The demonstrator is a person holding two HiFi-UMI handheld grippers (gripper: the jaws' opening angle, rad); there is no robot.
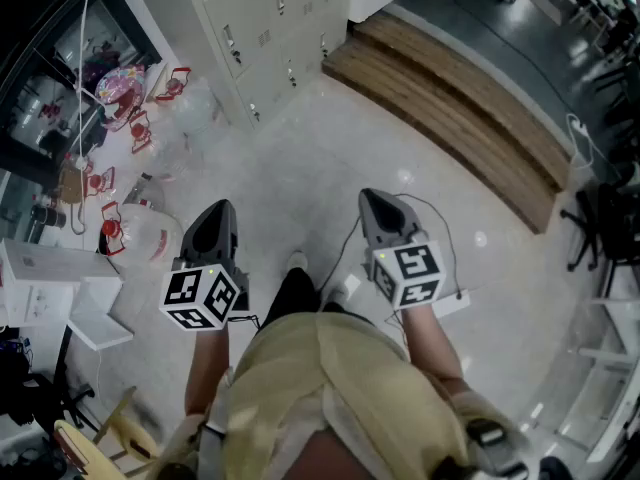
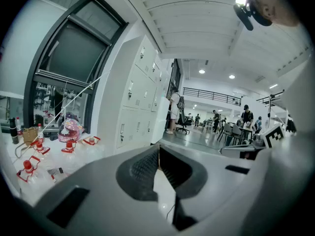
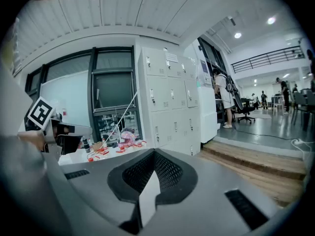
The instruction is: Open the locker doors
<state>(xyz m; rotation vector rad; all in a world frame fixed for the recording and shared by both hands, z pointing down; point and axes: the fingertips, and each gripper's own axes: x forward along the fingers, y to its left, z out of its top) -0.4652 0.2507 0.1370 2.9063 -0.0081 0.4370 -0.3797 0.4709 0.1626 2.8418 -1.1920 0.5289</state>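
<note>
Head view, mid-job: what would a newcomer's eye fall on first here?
The two marker-cubed claws, left claw and right claw, sit at centre over the pale floor, both shut and empty. Beyond them at the top, the cream lockers show only closed doors, with a wooden step running off to their right. Red-and-clear clutter lies scattered at left, beside the lockers.

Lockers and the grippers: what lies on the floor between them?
Only bare floor, as the head view shows; clutter lies off to the left.

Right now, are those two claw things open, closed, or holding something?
Left gripper: closed, empty.
Right gripper: closed, empty.
</note>
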